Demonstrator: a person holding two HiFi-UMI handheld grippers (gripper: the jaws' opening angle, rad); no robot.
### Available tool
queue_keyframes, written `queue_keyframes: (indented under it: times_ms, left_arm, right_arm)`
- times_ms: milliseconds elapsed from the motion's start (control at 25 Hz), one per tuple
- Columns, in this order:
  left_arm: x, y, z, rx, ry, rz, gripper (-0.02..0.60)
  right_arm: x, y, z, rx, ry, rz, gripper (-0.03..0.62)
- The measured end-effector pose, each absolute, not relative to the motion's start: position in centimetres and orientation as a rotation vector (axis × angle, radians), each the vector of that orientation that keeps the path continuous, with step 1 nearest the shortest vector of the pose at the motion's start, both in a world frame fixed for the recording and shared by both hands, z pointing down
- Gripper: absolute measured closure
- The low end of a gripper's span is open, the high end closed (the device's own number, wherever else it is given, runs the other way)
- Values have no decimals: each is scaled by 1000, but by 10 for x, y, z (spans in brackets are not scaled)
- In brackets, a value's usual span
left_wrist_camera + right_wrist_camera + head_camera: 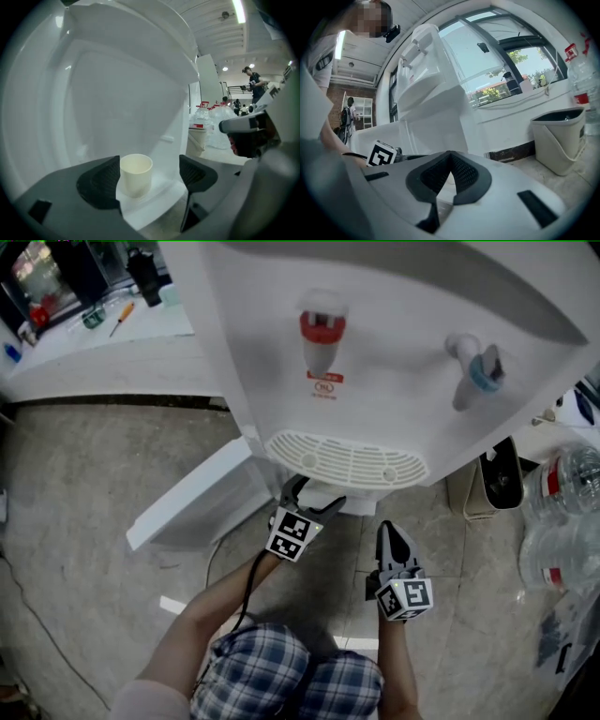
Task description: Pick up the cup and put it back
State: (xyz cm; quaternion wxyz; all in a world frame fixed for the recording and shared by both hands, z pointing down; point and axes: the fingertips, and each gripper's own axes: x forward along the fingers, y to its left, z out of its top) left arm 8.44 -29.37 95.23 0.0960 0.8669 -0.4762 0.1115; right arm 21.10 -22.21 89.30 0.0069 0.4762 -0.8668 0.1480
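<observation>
The small cream paper cup (136, 173) is seen upright on the low ledge (159, 194) of the white plastic water dispenser (375, 362), bracketed by the spread left claw (150, 180), ready for grasping. The right claw (449, 164) is held clenched, empty, aside.

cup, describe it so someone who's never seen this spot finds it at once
Low in the tall white water dispenser is an open recess. On its white shelf, between the left gripper's open jaws, stands a small cream paper cup, upright, the only thing there.
</observation>
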Motion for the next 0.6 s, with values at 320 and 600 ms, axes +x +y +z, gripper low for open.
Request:
queue_keyframes:
  times_ms: [320, 600]
  left_arm:
    - [72, -215, 822, 2506, -1325, 387, 458]
    - [56, -186, 662, 2526, -1306, 380, 552]
  right_arm:
    - [225, -187, 771, 1615, -2572, 512, 577]
    - [219, -163, 619, 1631, -2545, 513, 577]
